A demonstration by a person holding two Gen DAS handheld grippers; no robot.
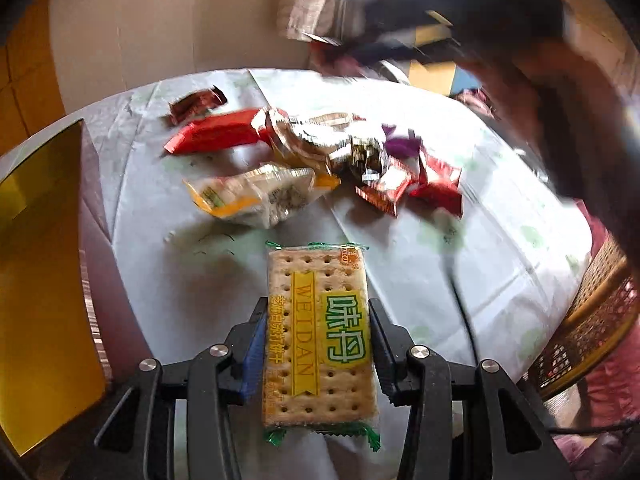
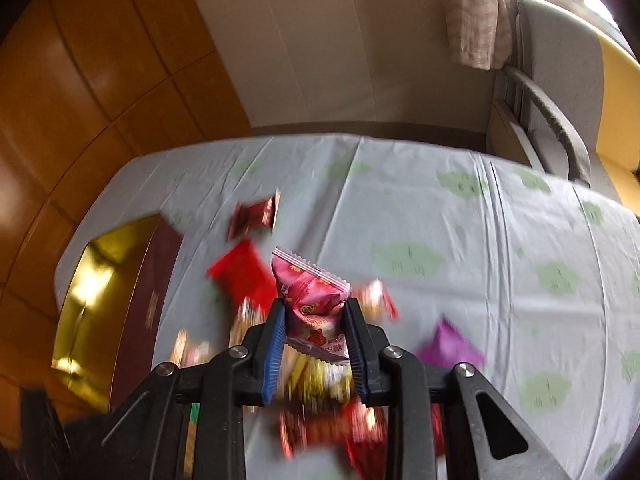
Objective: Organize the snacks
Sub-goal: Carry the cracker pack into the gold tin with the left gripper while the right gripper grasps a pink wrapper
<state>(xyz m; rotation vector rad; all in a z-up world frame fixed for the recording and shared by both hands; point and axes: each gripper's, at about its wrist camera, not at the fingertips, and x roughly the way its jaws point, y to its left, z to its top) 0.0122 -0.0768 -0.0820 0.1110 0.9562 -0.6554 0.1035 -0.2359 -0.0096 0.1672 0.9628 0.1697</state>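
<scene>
Jaws around flat cracker packet [image 1: 318,340], crinkly pink candy [image 2: 314,308].

The table [image 1: 460,248] is covered by a pale blue cloth [image 2: 460,216] printed with light green patches and marked by fold creases. A loose pile of wrapped snacks [image 1: 320,152] is spread across the middle of the cloth; a long red packet [image 1: 216,136], a small dark brown packet [image 1: 196,106], a clear bag with yellow print [image 1: 256,196] and a purple wrapper [image 1: 400,142] are included. A box with a gold interior [image 1: 44,264] is seen at the left edge.
</scene>
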